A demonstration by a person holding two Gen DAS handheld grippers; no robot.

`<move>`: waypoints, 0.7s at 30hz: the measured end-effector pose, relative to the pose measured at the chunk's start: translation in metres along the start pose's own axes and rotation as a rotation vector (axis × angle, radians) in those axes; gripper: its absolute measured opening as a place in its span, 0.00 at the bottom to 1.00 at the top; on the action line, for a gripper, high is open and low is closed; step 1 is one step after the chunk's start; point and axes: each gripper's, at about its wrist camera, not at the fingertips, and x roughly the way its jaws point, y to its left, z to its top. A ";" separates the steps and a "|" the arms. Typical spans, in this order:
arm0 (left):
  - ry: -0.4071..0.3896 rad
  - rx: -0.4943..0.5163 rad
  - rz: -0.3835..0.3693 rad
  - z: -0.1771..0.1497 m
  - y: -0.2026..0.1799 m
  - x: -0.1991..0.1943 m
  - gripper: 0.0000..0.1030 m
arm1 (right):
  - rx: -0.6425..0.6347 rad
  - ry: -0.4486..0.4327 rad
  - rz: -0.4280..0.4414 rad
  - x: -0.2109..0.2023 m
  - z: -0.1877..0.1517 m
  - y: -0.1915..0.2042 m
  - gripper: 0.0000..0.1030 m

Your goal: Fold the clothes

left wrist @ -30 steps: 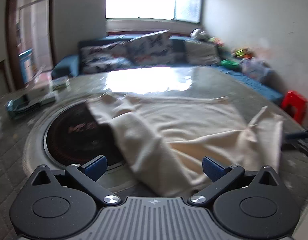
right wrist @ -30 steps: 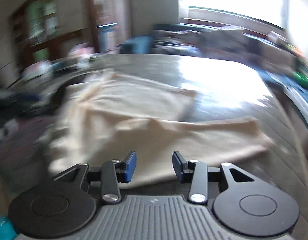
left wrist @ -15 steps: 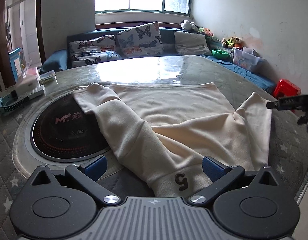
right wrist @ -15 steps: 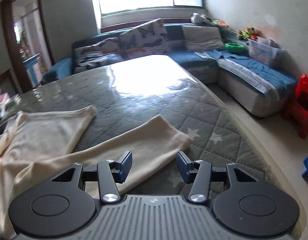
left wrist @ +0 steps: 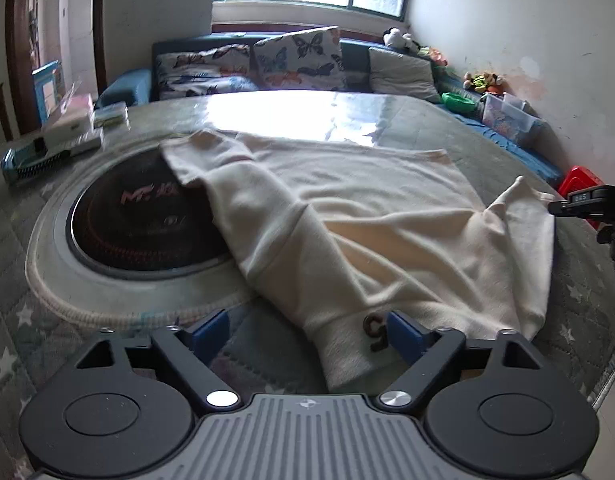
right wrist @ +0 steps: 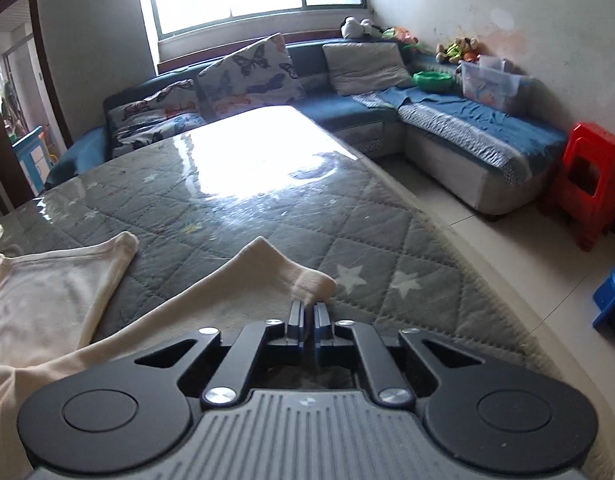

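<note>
**Right gripper pinches sleeve tip; left straddles the numbered cuff**

While the right gripper sits clamped, its two blue pads have just closed together on the end of a cream sleeve, with a fold of cloth pressed between them. Just past the fingertips the sleeve's cuff bunches up on the grey quilted table cover, white stars stitched to the right of the pads. Left of the fingers, the sleeve runs back toward the garment body; the far hem corner lies flat, apart from the sleeve tip.

Left gripper: jaws wide but lately narrowing, not pressing anything. Between the fingers lies the other cuff of the cream sweatshirt, a dark "5" close to the right-hand pad; cloth fills the right half of the gap, bare table cover the left half. Beyond the fingertips the sweatshirt spreads across the table, front crumpled. Ahead and left of the fingers, a round black induction hob set in the table, partly covered by the garment's shoulder. At far right, the other gripper's black tip meets the sleeve end.

Farther off: butterfly cushions on a blue sofa, window behind. Red plastic stool far right of the right fingers.
</note>
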 end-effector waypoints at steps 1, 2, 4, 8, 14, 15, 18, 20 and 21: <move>-0.001 0.001 -0.001 -0.001 0.000 0.000 0.76 | -0.003 -0.001 -0.002 -0.001 0.000 0.000 0.04; 0.000 0.002 -0.001 -0.003 0.000 -0.001 0.75 | -0.002 -0.005 0.001 -0.001 -0.001 -0.001 0.04; -0.005 0.006 -0.005 -0.004 -0.001 -0.002 0.75 | 0.003 -0.013 0.007 -0.003 0.000 -0.002 0.11; -0.013 0.020 -0.017 -0.005 -0.006 -0.005 0.71 | 0.035 -0.020 0.015 -0.005 0.003 -0.006 0.28; 0.005 0.029 -0.051 -0.007 -0.009 -0.004 0.41 | -0.004 -0.010 0.010 0.000 0.000 -0.001 0.27; 0.004 0.033 -0.060 -0.007 -0.009 -0.005 0.36 | -0.017 -0.014 0.005 0.001 -0.001 0.001 0.13; -0.007 0.057 -0.060 -0.007 -0.013 -0.009 0.17 | -0.038 -0.031 0.002 -0.004 -0.002 0.006 0.04; -0.009 0.055 -0.076 -0.007 -0.012 -0.013 0.13 | -0.063 -0.065 -0.028 -0.013 -0.002 0.005 0.03; -0.006 0.055 -0.090 -0.008 -0.012 -0.016 0.13 | -0.067 -0.080 -0.046 -0.018 -0.002 0.003 0.03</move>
